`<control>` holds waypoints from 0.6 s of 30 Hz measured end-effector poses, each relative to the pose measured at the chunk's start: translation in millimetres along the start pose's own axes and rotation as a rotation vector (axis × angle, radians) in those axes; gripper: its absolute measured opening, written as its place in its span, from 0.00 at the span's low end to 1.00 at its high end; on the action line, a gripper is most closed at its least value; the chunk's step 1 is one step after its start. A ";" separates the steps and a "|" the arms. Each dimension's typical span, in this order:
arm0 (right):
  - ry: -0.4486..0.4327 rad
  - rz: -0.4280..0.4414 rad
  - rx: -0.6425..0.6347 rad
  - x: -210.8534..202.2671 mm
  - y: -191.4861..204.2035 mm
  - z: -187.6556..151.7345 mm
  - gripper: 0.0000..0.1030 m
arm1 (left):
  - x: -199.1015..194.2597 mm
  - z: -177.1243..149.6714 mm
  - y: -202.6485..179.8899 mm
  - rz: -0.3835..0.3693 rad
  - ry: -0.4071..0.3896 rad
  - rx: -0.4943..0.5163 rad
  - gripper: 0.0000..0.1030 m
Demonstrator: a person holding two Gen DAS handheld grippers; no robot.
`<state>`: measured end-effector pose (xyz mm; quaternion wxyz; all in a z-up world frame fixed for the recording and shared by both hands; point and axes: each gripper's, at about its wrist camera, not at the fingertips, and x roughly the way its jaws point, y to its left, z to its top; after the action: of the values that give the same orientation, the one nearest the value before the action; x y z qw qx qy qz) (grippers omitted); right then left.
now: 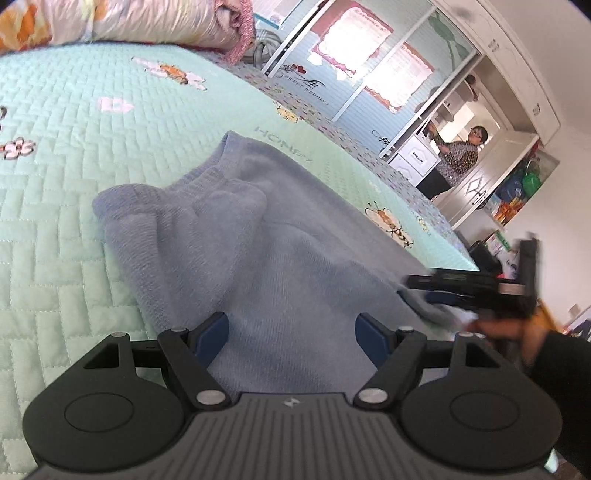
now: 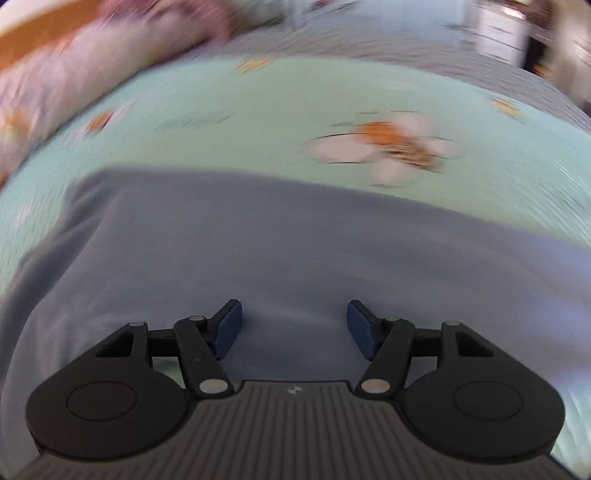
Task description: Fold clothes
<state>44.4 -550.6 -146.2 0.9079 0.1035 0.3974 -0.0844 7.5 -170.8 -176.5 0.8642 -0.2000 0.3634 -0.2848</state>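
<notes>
Lying on a mint-green quilted bedspread (image 1: 74, 206), a pale blue knitted garment (image 1: 280, 236) stretches with its long axis running from the ribbed band (image 1: 147, 192) at the far left end toward the near right edge of the bed. That ribbed end points away from the left wrist camera and to the left; a fold of the cloth bunches just behind it. The left gripper (image 1: 291, 336) hovers over the near part of the garment with its blue pads spread wide and nothing pinched between them. At the right of that view the right gripper (image 1: 436, 291) comes in sideways, blurred, at the garment's right edge, with a hand (image 1: 509, 328) in a dark sleeve behind it. Its own camera is heavily smeared, yet it shows the right gripper (image 2: 293, 328) with pads apart over flat blue cloth (image 2: 258, 251), gripping nothing. A rolled floral duvet (image 1: 122, 22) lies at the head of the bed. A person (image 1: 458, 158) stands by an open wardrobe in the background.
</notes>
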 end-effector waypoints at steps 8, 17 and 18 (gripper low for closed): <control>-0.073 0.032 -0.077 -15.8 -2.6 -31.9 0.63 | 1.1 12.3 -26.3 0.080 -0.074 0.127 0.76; -0.152 -0.057 -0.052 -64.4 -46.3 -30.1 0.67 | 63.6 58.7 -5.2 0.304 0.028 0.240 0.69; -0.173 -0.032 -0.050 -68.6 -45.0 -27.6 0.69 | 65.4 57.9 3.7 0.309 0.028 0.228 0.67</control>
<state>-31.6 -582.1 -119.3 0.9396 0.0668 0.3210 -0.0978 89.2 -201.7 -174.2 0.9095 -0.0388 0.3673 -0.1910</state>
